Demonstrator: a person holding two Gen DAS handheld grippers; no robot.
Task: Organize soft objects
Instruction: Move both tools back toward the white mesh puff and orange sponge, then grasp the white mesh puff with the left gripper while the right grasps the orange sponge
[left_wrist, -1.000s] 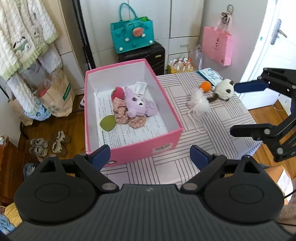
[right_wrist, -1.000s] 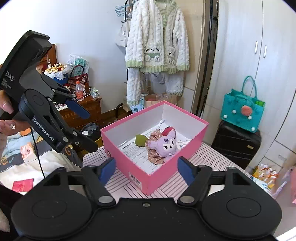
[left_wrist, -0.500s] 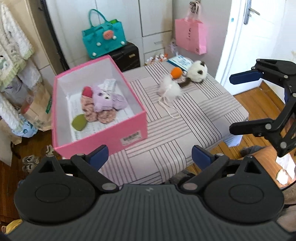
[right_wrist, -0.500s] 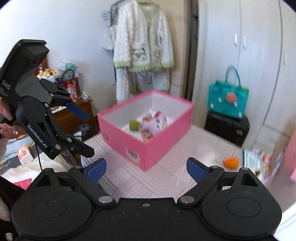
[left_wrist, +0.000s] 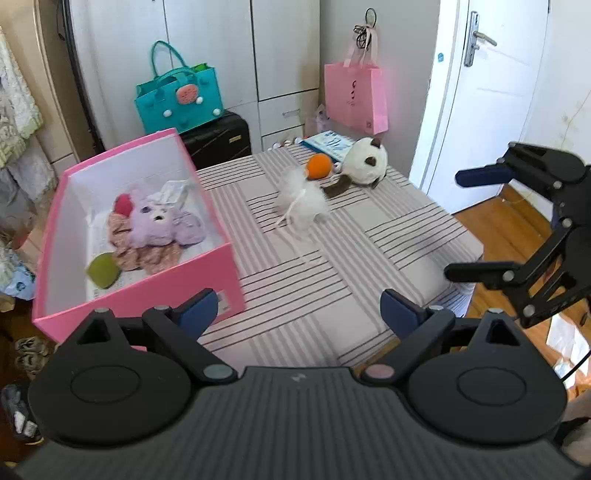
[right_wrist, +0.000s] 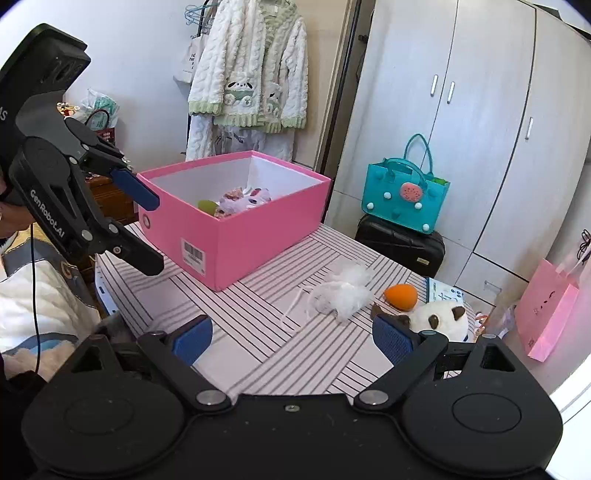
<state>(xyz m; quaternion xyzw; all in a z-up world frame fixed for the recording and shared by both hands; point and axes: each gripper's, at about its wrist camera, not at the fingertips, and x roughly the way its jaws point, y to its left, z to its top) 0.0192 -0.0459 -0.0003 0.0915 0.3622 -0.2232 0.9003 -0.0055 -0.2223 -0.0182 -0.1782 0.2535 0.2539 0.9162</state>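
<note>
A pink box (left_wrist: 192, 291) (right_wrist: 258, 243) stands on the striped table (left_wrist: 332, 295) (right_wrist: 258, 314) and holds a purple plush (left_wrist: 162, 225), a floral cloth, a red piece and a green piece. A white fluffy toy (left_wrist: 301, 201) (right_wrist: 343, 291), an orange ball (left_wrist: 318, 166) (right_wrist: 400, 295) and a white-brown plush cat (left_wrist: 364, 164) (right_wrist: 441, 317) lie on the table beyond the box. My left gripper (left_wrist: 297, 314) (right_wrist: 153, 229) is open and empty near the box's front. My right gripper (right_wrist: 291, 338) (left_wrist: 454, 225) is open and empty over the table's near edge.
A teal bag (left_wrist: 181, 98) sits on a black suitcase (left_wrist: 218, 140) behind the table. A pink paper bag (left_wrist: 356, 98) hangs by the white door (left_wrist: 480, 92). A blue-white packet (left_wrist: 327, 142) lies at the table's far edge. Robes (right_wrist: 247, 74) hang on the wall.
Both cameras have swung right, so the box now sits left and the loose toys show nearer the middle. Both grippers stay open.
</note>
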